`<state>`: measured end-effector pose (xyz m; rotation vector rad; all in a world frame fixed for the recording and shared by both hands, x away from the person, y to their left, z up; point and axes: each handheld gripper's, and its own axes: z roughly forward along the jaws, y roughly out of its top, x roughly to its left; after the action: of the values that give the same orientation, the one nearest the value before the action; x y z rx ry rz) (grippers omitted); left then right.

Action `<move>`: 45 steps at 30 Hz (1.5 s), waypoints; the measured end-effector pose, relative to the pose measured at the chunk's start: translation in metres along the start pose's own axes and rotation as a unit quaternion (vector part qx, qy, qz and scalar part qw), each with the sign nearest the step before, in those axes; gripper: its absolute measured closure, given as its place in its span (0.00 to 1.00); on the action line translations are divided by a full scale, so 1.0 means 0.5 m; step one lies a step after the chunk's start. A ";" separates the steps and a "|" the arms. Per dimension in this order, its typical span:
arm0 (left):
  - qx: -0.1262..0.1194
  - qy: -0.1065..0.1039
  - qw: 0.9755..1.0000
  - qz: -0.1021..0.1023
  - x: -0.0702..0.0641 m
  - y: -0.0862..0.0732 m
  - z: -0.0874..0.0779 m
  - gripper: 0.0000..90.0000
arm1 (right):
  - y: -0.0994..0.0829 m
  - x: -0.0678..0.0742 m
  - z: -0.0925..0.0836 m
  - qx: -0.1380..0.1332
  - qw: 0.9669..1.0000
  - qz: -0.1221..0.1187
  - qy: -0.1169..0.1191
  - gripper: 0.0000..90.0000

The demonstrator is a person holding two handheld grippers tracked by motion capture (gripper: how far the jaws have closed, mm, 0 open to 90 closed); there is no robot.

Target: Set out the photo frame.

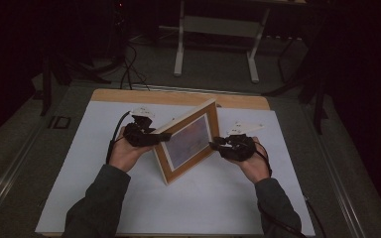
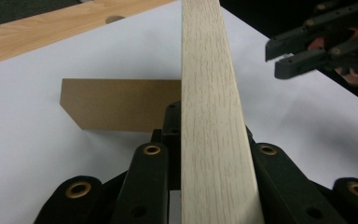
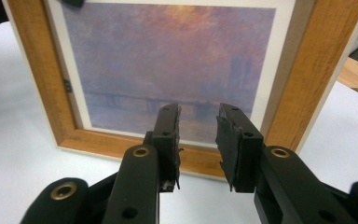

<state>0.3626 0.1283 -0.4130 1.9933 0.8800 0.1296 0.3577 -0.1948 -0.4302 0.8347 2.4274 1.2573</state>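
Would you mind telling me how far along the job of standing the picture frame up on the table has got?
Done: the picture frame stands tilted on the white sheet, its brown back stand swung out. In hand: the left gripper clamps the frame's top edge, while the right gripper faces the picture with nothing between its jaws. Left: probably letting go so it stands alone.

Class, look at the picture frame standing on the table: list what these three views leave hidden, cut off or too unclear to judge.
- Left gripper view: the picture frame is seen edge-on, so its picture is hidden; the brown stand runs behind it.
- Right gripper view: the frame's top is cut off by the edge.
- High view: dim and small; whether the right gripper touches the frame cannot be told.
- The left gripper pads' contact is hidden by the frame.
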 end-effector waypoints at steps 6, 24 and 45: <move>0.002 -0.018 1.000 0.011 0.001 -0.002 -0.003 0.86 | 0.001 -0.010 -0.011 -0.010 1.000 0.006 -0.009 0.75; 0.009 -0.035 0.999 0.040 -0.006 0.001 -0.003 0.86 | 0.007 -0.052 -0.040 -0.015 0.999 0.028 -0.040 0.70; 0.017 -0.053 0.997 0.057 -0.001 0.002 -0.006 0.86 | 0.013 -0.075 -0.027 -0.006 0.998 0.037 -0.045 0.62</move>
<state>0.3617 0.1297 -0.4105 2.0626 0.7070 0.0734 0.3829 -0.2234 -0.4175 0.9632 2.3363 1.2323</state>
